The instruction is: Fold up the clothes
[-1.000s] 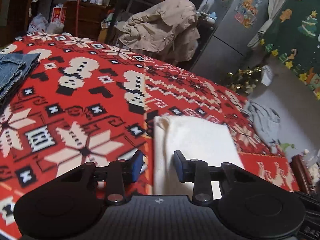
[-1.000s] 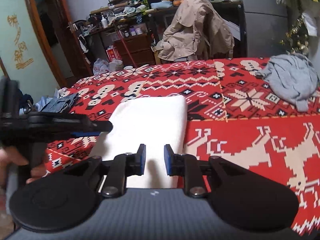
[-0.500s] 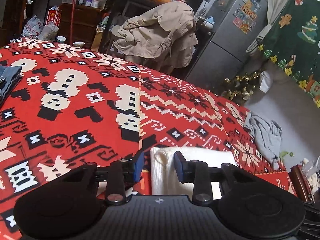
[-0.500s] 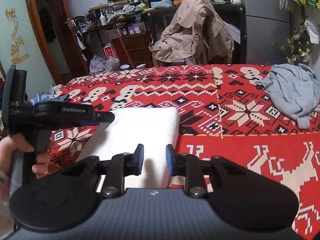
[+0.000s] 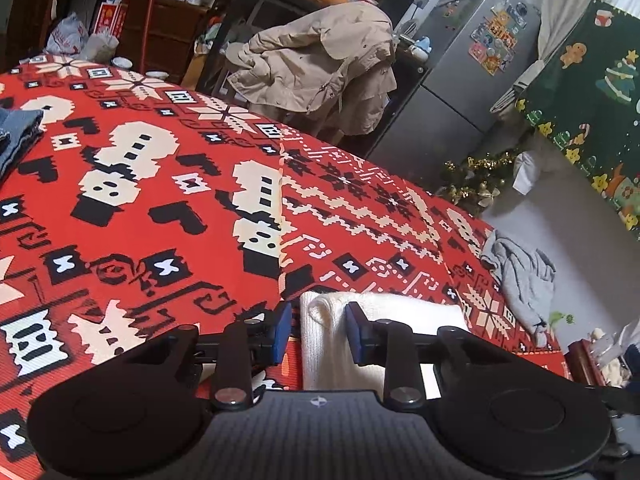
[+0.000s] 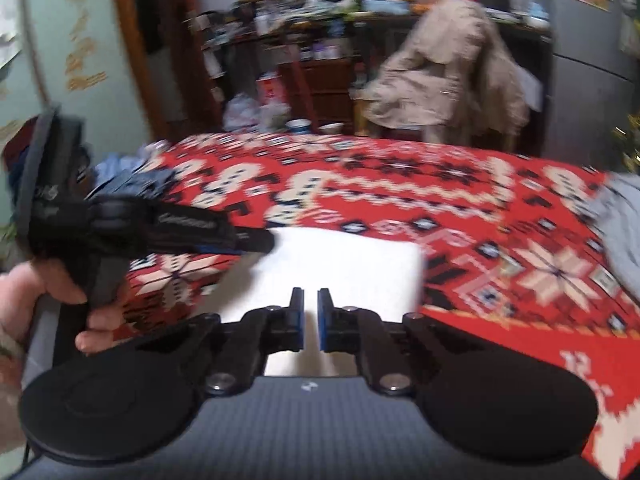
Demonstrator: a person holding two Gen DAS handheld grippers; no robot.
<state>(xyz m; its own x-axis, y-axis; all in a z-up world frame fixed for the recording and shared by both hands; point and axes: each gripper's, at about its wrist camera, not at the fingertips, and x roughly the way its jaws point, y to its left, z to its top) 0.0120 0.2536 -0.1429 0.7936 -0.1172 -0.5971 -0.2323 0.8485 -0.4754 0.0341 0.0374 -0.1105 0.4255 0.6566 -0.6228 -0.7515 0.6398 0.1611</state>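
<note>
My left tool (image 5: 316,332) hangs low over the near left corner of the white cloth (image 5: 384,312), which lies folded into a thick rectangle on the red patterned desk (image 5: 160,200). Its blue pads stand apart, one on each side of the rolled left edge, not yet pinching it. My right tool (image 6: 311,318) sits over the near edge of the same cloth (image 6: 340,256); its pads are almost together with a thin gap between them, and I see no fabric caught there, though that view is blurred.

I judge the cloth to be soft, light and limp, a ribbed knit in several layers. It will sag and slide apart if I take only the top ply, so I want my pads around the whole stack at the rolled edge, near a corner, where the layers bunch and give something to bite. Taking both near corners together should keep the fold square. Nothing here is fragile; the risk is a layer slipping free.

A grey garment (image 5: 524,276) lies crumpled at the far right edge, and denim (image 5: 16,136) at the far left, both well apart.
</note>
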